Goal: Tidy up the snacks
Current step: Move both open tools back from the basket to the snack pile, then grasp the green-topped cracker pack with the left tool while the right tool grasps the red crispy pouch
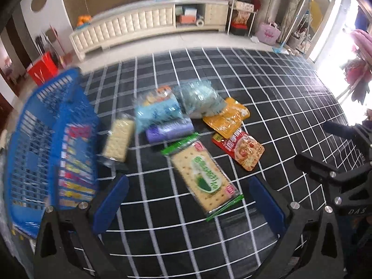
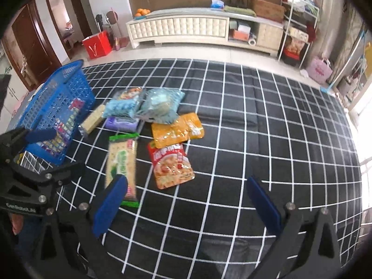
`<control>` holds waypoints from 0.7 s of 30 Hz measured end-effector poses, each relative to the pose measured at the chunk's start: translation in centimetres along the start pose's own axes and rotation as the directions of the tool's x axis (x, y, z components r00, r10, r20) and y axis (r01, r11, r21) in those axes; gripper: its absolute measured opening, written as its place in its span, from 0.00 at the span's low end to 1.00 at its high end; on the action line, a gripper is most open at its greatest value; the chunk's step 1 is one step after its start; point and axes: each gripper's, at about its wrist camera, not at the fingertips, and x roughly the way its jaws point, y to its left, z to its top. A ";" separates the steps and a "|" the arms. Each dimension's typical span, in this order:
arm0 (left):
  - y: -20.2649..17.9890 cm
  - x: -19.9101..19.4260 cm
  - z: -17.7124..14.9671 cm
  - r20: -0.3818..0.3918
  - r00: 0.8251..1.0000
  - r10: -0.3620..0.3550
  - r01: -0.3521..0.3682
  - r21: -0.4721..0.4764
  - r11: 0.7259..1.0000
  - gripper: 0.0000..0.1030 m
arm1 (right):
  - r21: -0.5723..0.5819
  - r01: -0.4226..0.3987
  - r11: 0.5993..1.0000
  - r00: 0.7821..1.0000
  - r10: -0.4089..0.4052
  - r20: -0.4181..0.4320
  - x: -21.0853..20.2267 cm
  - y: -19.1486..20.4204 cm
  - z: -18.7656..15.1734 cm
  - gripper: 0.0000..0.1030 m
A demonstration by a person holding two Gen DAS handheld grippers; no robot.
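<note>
Snacks [image 2: 162, 125] clustered on a black white-gridded cloth [image 2: 255, 139] beside a blue basket [image 2: 58, 107]; both tools' jaws wide apart, empty.

My left gripper [image 1: 188, 205], low in the frame, is a black plastic frame with two flat blue rubber-like pads [image 1: 111, 203] and round silver screws. My right gripper [image 2: 186, 205] looks the same: black angular arms, blue pads [image 2: 264, 205], silver screws. Small white letters are printed on the black body; I cannot read them well.

Home living room: TV cabinet [image 2: 179, 29], doors [image 2: 30, 44]
</note>
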 end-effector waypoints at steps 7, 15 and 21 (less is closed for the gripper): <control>-1.0 5.7 1.0 -0.122 0.992 -0.027 0.018 -0.073 0.997 1.00 | 0.058 -0.021 0.998 1.000 0.022 -0.012 2.5 -2.6 -0.3 1.00; -2.0 9.3 1.4 -0.200 0.979 -0.026 0.007 -0.099 0.995 1.00 | 0.092 -0.043 0.995 0.998 0.046 -0.032 4.1 -4.4 -1.2 1.00; -1.7 11.1 1.0 -0.219 0.975 -0.034 0.002 -0.142 0.990 1.00 | 0.088 -0.047 0.995 0.998 0.049 -0.028 4.4 -4.4 -1.1 1.00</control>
